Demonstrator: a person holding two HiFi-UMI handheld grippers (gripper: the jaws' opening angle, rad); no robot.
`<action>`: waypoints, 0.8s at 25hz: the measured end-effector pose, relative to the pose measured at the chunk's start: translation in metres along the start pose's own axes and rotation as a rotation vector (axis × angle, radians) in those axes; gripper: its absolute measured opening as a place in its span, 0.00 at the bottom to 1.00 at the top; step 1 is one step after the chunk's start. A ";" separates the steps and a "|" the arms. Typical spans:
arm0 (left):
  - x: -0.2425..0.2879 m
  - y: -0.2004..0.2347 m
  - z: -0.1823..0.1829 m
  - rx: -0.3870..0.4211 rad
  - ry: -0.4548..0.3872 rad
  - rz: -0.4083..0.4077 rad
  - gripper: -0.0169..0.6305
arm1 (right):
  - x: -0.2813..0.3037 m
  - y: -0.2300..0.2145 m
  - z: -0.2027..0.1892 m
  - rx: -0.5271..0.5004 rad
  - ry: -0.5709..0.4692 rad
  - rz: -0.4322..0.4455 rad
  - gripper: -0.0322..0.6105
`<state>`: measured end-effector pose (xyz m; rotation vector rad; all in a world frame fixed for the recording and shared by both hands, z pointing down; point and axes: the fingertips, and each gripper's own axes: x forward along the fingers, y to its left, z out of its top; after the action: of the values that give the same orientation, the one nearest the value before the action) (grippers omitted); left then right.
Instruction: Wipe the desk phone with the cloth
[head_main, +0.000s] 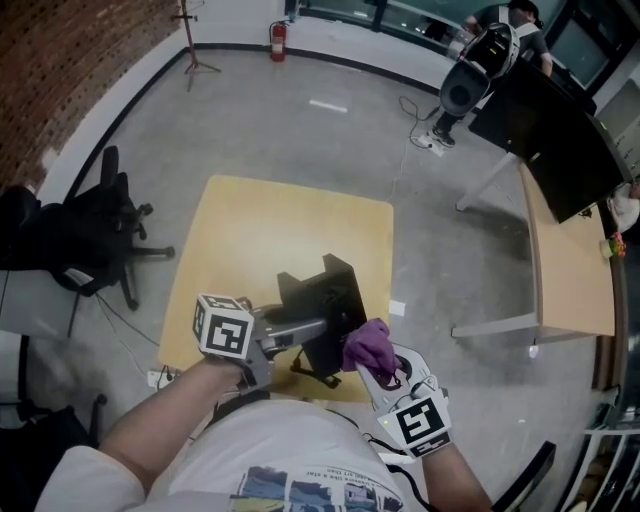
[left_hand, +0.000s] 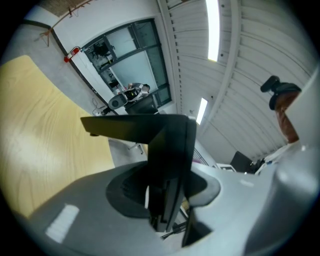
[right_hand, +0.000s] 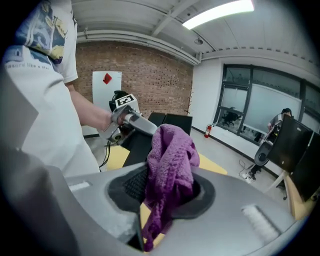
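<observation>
1. The black, angular plastic desk phone (head_main: 330, 295) is clamped on edge between the left gripper's (head_main: 316, 328) half-spread jaws.
2. The purple fleecy cloth (head_main: 367, 345) is pinched by the right gripper (head_main: 382, 372), just right of the phone and nearest its right face.

We had our left gripper (head_main: 330, 325) held level just above the near edge of the tabletop (head_main: 250, 230), jaws clamped on the desk phone (head_main: 322, 285). Our right gripper (head_main: 378, 368) tilted downward right beside it, jaws pinching the purple cloth (head_main: 367, 345).
</observation>
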<state>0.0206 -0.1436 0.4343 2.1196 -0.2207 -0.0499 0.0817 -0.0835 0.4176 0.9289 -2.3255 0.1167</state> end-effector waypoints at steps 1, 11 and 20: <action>0.001 -0.001 -0.001 -0.003 0.004 -0.005 0.31 | -0.002 -0.003 0.011 -0.018 -0.019 -0.006 0.22; 0.008 -0.005 -0.022 0.008 0.050 -0.031 0.31 | 0.013 -0.036 0.090 -0.131 -0.144 -0.066 0.22; 0.009 -0.011 -0.022 0.005 0.065 -0.042 0.31 | 0.015 -0.034 0.063 -0.125 -0.081 -0.060 0.22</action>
<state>0.0335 -0.1208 0.4376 2.1275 -0.1375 -0.0051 0.0631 -0.1368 0.3709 0.9549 -2.3461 -0.0917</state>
